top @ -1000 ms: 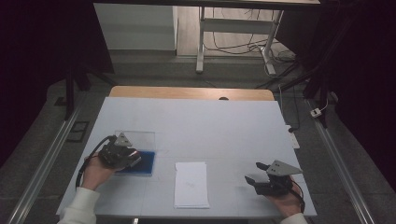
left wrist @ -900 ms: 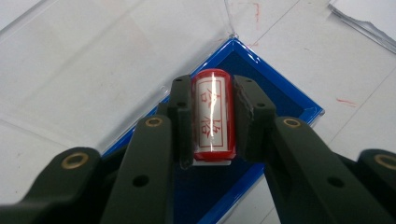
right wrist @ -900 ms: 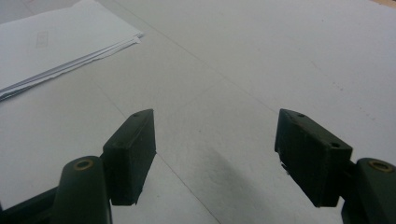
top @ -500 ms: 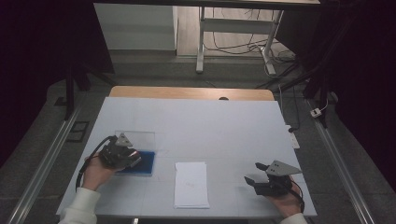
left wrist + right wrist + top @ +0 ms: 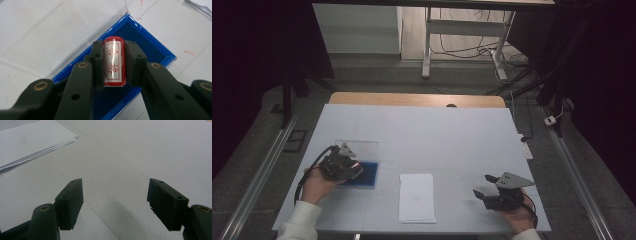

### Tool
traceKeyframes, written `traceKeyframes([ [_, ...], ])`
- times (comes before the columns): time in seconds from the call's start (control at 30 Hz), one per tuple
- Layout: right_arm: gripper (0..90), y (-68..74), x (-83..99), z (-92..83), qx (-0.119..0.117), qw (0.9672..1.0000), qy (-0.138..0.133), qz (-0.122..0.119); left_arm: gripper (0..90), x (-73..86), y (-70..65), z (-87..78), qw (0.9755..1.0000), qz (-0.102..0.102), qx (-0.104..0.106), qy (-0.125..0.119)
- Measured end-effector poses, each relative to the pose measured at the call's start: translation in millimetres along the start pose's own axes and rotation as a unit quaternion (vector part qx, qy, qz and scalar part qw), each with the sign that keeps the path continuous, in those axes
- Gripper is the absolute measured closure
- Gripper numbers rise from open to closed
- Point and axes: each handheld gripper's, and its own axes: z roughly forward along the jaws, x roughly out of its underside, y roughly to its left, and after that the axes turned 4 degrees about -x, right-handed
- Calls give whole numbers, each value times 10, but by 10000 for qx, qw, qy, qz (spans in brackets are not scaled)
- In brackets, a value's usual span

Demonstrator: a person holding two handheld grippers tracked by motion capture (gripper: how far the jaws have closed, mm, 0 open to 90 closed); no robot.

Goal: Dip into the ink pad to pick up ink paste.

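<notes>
My left gripper [image 5: 113, 62] is shut on a red stamp [image 5: 114, 61] whose white label bears red characters; both pads press its sides. Under it lies a blue ink-pad case [image 5: 150, 48] with its clear lid [image 5: 50, 37] folded open. From above, the left gripper [image 5: 343, 165] hovers over that blue case [image 5: 368, 173] at the table's left. My right gripper [image 5: 486, 191] rests open near the front right edge, nothing between its fingers [image 5: 71, 200]. A stack of white paper [image 5: 417, 197] lies between the two hands.
The white table [image 5: 437, 135] has a wooden strip [image 5: 412, 99] along its far edge. Metal rails [image 5: 257, 175] run along both sides of the table, and a desk frame with cables [image 5: 462, 45] stands beyond. The paper stack [image 5: 30, 142] lies left of the right gripper.
</notes>
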Motion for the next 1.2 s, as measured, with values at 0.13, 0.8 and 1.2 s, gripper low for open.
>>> traceKeyframes([
  [0.13,285,10,-4,15,-15,10000,2,-32,711,-5,-13,12,10000,27,-32,27],
  [0.8,284,11,-1,27,-34,10000,17,-36,712,8,-18,22,10000,31,-41,-9],
  [1.2,284,-1,5,6,-36,10000,16,-17,707,-14,23,-115,9995,-28,153,-276],
])
